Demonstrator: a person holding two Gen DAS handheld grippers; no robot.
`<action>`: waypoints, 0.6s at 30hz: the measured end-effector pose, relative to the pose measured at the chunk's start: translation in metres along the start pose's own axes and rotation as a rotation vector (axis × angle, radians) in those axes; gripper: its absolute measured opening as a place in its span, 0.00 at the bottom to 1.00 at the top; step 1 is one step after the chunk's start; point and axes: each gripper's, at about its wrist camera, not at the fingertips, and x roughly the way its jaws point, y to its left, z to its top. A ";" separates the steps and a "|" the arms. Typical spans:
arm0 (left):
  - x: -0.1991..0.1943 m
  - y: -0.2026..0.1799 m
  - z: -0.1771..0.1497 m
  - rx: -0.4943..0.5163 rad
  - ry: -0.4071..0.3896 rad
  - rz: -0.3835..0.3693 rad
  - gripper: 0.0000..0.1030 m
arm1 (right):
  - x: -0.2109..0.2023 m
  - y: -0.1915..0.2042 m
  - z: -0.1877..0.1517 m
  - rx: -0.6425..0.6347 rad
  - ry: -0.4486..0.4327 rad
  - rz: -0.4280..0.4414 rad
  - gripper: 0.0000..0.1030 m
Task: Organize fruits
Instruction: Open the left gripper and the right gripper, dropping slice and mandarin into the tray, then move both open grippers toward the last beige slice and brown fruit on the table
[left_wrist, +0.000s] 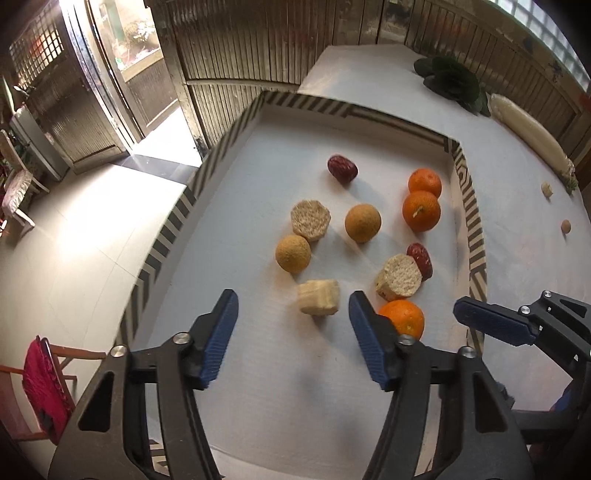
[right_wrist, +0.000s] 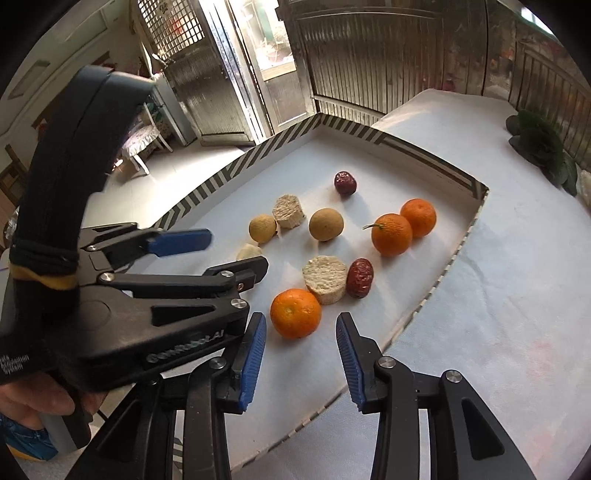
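A shallow tray with a striped rim (left_wrist: 221, 144) holds three oranges, two tan round fruits (left_wrist: 362, 223), two red dates (left_wrist: 342, 168) and two pale cut rounds (left_wrist: 310, 219). My left gripper (left_wrist: 291, 299) stands open over the tray's near part. A peeled banana piece (left_wrist: 318, 302) lies loose on the tray just past its fingertips, closer to the right one. My right gripper (right_wrist: 301, 319) is open too, and the nearest orange (right_wrist: 295, 313) sits untouched just ahead of its tips. One right finger (left_wrist: 495, 325) shows in the left wrist view.
On the white tablecloth beyond the tray lie a dark leafy vegetable (left_wrist: 452, 81), a long white radish (left_wrist: 528, 136) and two small bits (left_wrist: 546, 189). The table edge drops to the floor on the left, where a chair with a red cloth (left_wrist: 44, 384) stands.
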 end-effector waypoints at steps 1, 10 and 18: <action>-0.001 0.000 0.000 0.000 -0.002 0.000 0.61 | -0.004 -0.001 -0.001 0.008 -0.011 0.002 0.37; -0.013 -0.017 0.009 0.032 -0.044 -0.020 0.61 | -0.024 -0.013 -0.002 0.038 -0.061 -0.026 0.38; -0.017 -0.048 0.023 0.085 -0.064 -0.063 0.61 | -0.042 -0.044 -0.009 0.124 -0.100 -0.071 0.38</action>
